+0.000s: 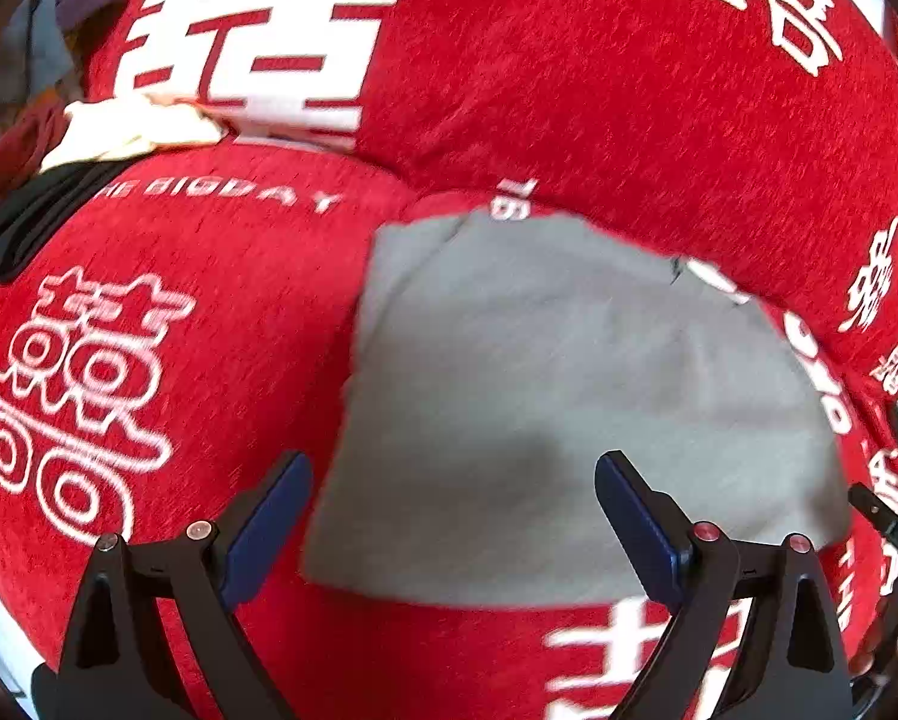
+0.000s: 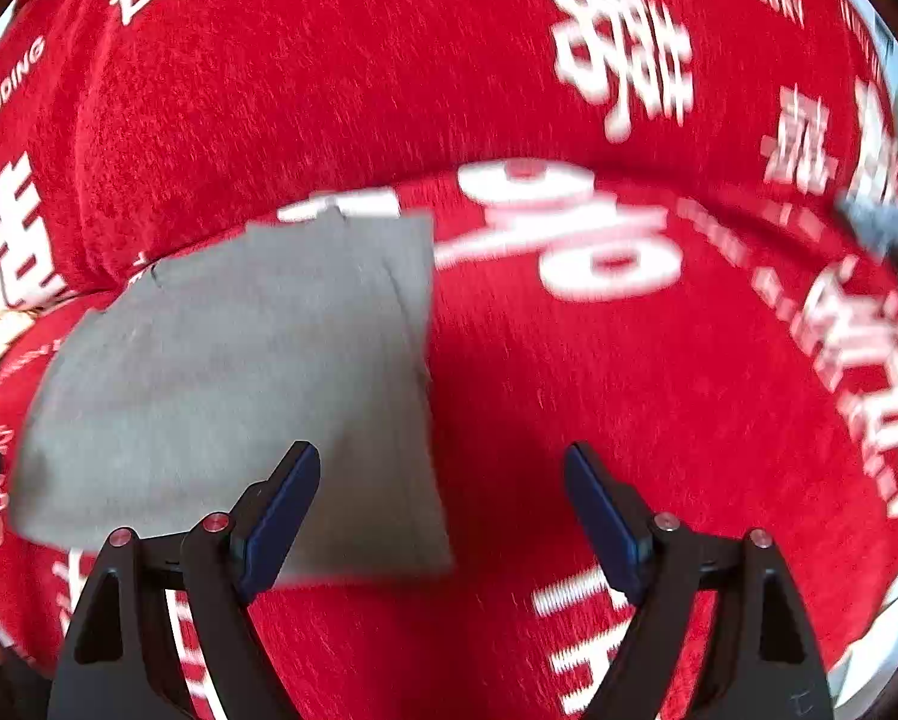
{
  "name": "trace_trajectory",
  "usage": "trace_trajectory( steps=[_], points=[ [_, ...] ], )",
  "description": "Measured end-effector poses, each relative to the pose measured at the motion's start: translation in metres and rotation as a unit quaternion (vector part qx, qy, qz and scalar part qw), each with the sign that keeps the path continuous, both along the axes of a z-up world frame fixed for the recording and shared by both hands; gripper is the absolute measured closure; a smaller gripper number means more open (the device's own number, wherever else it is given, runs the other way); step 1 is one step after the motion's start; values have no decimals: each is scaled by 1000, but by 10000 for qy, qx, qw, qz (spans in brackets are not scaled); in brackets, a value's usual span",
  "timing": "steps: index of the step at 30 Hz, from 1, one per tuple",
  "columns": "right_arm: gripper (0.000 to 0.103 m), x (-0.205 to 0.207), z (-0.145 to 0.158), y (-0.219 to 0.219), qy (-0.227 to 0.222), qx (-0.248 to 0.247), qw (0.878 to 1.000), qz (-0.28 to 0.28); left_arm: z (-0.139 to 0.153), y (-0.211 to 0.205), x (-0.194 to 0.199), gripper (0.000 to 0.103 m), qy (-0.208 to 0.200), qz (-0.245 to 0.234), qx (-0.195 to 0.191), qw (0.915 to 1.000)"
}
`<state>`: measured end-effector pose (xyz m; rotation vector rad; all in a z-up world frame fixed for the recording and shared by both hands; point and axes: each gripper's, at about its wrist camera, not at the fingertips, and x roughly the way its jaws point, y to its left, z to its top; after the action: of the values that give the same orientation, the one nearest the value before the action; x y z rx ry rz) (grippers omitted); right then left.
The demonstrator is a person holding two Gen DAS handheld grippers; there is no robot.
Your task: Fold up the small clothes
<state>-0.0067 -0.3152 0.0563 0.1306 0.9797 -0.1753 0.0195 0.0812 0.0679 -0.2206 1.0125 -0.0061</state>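
A small grey garment (image 1: 569,396) lies flat, folded into a rough rectangle, on a red cover with white characters. It also shows in the right wrist view (image 2: 239,384). My left gripper (image 1: 452,474) is open and empty, hovering over the garment's near left part. My right gripper (image 2: 443,468) is open and empty, straddling the garment's right edge; its left finger (image 2: 281,510) is over the cloth, its right finger (image 2: 605,516) over the red cover.
The red cover (image 1: 599,90) rises into a cushion-like back behind the garment. A pile of other clothes (image 1: 89,138), white, black and dark red, lies at the far left. Part of the other gripper (image 1: 893,534) shows at the right edge.
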Motion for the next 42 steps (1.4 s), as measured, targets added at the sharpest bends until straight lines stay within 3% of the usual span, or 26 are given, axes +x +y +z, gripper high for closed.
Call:
trace_trajectory(
  steps=[2,5,8,10,12,14,17,20,22,25,27,30,32,34,40,42],
  points=[
    [17,18,10,34,18,-204,9993,313,2,-21,14,7,24,-117,59,9999],
    [17,39,17,97,-141,-463,9903,1301,-7,-53,35,7,190,-316,255,9990],
    [17,65,-8,145,345,-954,9774,1852,-25,-59,55,7,495,-256,353,9978],
    [17,77,-26,152,638,-1036,9725,1988,-39,-46,63,7,679,-93,475,9965],
    [17,83,-34,134,678,-731,9773,1868,-42,-29,62,7,642,-80,364,9972],
    [18,85,-36,91,675,4,9874,1431,-41,-6,59,7,658,-41,173,9977],
    [17,76,-28,46,492,470,9931,960,-30,27,50,7,552,313,467,9969],
    [17,76,-5,32,186,118,9980,587,-18,41,55,7,442,343,295,9980],
    [17,87,2,42,85,174,9973,709,-14,30,65,7,384,265,221,9987],
    [17,112,0,80,129,79,9932,1153,-9,-19,81,7,268,-233,59,9994],
    [17,128,-11,106,264,-78,9890,1455,-10,-50,92,7,153,-562,247,9980],
    [17,148,-34,120,638,-109,9849,1603,-30,-73,113,7,388,-622,587,9956],
    [17,156,-47,112,821,-112,9859,1453,-51,-71,128,7,718,-489,706,9937],
    [17,159,-51,93,730,54,9887,1305,-62,-59,135,4,739,-386,549,9950],
    [17,159,-47,43,621,244,9947,788,-54,-21,143,4,716,-59,460,9964],
    [17,151,-39,26,615,49,9974,377,-45,4,138,4,671,220,313,9970]
  ],
)
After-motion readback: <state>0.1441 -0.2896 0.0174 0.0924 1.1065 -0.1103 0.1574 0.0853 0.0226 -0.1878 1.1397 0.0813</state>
